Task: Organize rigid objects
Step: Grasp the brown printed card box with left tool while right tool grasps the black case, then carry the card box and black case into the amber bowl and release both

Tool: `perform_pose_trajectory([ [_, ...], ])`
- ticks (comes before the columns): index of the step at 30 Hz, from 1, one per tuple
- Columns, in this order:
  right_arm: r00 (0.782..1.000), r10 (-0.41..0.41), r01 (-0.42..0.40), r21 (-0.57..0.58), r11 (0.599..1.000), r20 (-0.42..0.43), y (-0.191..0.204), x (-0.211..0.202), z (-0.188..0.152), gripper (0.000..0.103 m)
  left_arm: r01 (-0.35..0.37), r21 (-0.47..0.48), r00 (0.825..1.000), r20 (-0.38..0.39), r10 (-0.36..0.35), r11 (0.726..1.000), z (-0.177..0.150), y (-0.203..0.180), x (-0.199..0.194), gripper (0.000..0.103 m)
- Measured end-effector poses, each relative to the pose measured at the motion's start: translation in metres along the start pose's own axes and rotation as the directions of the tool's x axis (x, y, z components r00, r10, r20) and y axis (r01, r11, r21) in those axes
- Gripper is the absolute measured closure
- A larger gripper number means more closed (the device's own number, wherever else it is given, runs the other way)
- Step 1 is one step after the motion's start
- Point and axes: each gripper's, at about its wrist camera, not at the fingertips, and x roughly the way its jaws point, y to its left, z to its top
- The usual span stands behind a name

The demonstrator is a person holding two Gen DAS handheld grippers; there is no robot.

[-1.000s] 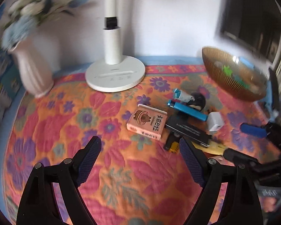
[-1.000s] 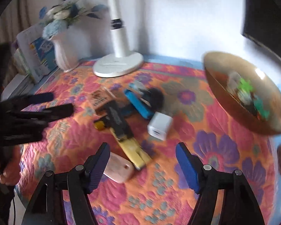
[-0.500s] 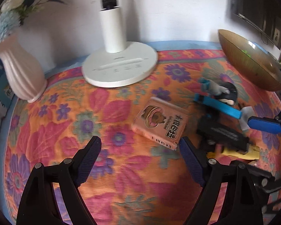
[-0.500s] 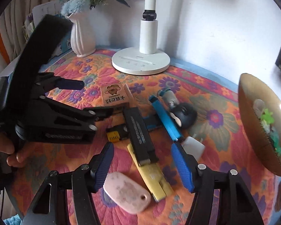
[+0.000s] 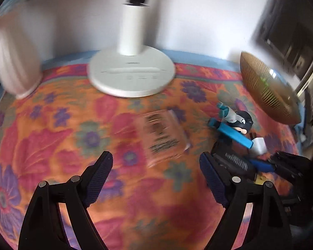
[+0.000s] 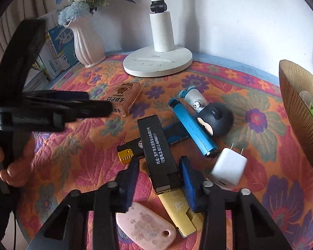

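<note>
A pile of small things lies on the flowered cloth [image 6: 77, 156]. My right gripper [image 6: 159, 169] is open, its jaws on either side of the near end of a long black box with white print [image 6: 158, 152], not touching it. The box lies on a yellow comb [image 6: 177, 210]. A blue lighter [image 6: 193, 128], a dark-haired figurine [image 6: 216, 119], a white charger plug [image 6: 228, 169] and a pink tag [image 6: 145, 228] lie around. My left gripper [image 5: 156, 166] is open and empty, just before a small orange box [image 5: 162, 137], which also shows in the right wrist view [image 6: 125, 100].
A white lamp base [image 6: 157, 63] stands at the back. A white vase with flowers [image 6: 87, 41] and books [image 6: 56, 52] stand at the back left. A ribbed golden bowl [image 6: 298, 108] with small items stands at the right.
My right gripper has moved down and forward, narrowing around the black box's near end. My left gripper has moved closer to the orange box; its view is blurred.
</note>
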Motion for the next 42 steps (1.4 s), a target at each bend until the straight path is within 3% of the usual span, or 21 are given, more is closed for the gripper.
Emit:
perform_pose_trajectory([
  [4, 1.0, 0.018, -0.018, 0.015, 1.0, 0.005, -0.005, -0.003, -0.002, 0.074, -0.123, 0.032, 0.992, -0.011, 0.124, 0.992, 0.011, -0.02, 0.029, 0.026],
  [5, 1.0, 0.02, -0.02, 0.022, 1.0, 0.004, -0.007, -0.004, -0.004, 0.074, -0.132, 0.036, 0.991, 0.005, 0.132, 0.991, 0.012, -0.022, 0.03, 0.034],
  [6, 1.0, 0.022, -0.022, 0.029, 0.999, 0.003, -0.009, -0.006, -0.006, 0.074, -0.129, 0.039, 0.992, 0.015, 0.129, 0.991, 0.014, -0.022, 0.031, 0.047],
  [9, 1.0, 0.026, -0.026, 0.036, 0.999, 0.009, -0.009, -0.013, -0.011, 0.076, -0.136, 0.044, 0.99, 0.03, 0.134, 0.99, 0.012, -0.022, 0.027, 0.064],
  [15, 0.999, -0.034, 0.034, 0.046, 0.998, 0.011, -0.004, -0.039, -0.044, 0.077, -0.091, 0.009, 0.995, 0.046, 0.091, 0.996, -0.028, -0.012, -0.01, 0.065],
  [18, 0.998, -0.056, 0.055, 0.113, 0.992, 0.01, -0.011, -0.06, -0.069, 0.078, -0.081, 0.01, 0.995, 0.056, 0.081, 0.997, -0.051, -0.013, -0.026, 0.065],
  [22, 0.994, -0.108, 0.103, 0.177, 0.979, 0.019, -0.019, -0.088, -0.097, 0.078, -0.108, 0.027, 0.991, 0.086, 0.105, 0.994, -0.077, -0.017, -0.042, 0.065],
  [26, 0.992, -0.123, 0.123, 0.201, 0.972, -0.011, -0.018, -0.099, -0.114, 0.077, -0.096, 0.061, 0.986, 0.14, 0.086, 0.994, -0.081, -0.031, -0.049, 0.065],
  [28, 0.993, -0.106, 0.114, 0.221, 0.969, -0.046, -0.017, -0.095, -0.119, 0.071, -0.115, 0.078, 0.984, 0.144, 0.103, 0.99, -0.084, -0.034, -0.046, 0.065],
  [30, 0.993, -0.116, 0.119, 0.213, 0.97, -0.027, -0.013, -0.096, -0.118, 0.064, -0.123, 0.076, 0.984, 0.136, 0.112, 0.989, -0.084, -0.032, -0.044, 0.065],
  [34, 0.989, -0.143, 0.146, 0.218, 0.965, -0.027, -0.012, -0.092, -0.113, 0.064, -0.117, 0.064, 0.983, 0.153, 0.106, 0.991, -0.088, -0.028, -0.049, 0.065],
  [39, 0.999, -0.052, 0.045, 0.327, 0.944, 0.013, -0.032, -0.095, -0.112, 0.064, -0.118, 0.066, 0.982, 0.155, 0.106, 0.991, -0.09, -0.03, -0.05, 0.065],
  [42, 0.996, -0.09, 0.08, 0.371, 0.925, 0.011, -0.048, -0.097, -0.115, 0.064, -0.108, 0.059, 0.985, 0.14, 0.099, 0.992, -0.09, -0.029, -0.048, 0.065],
])
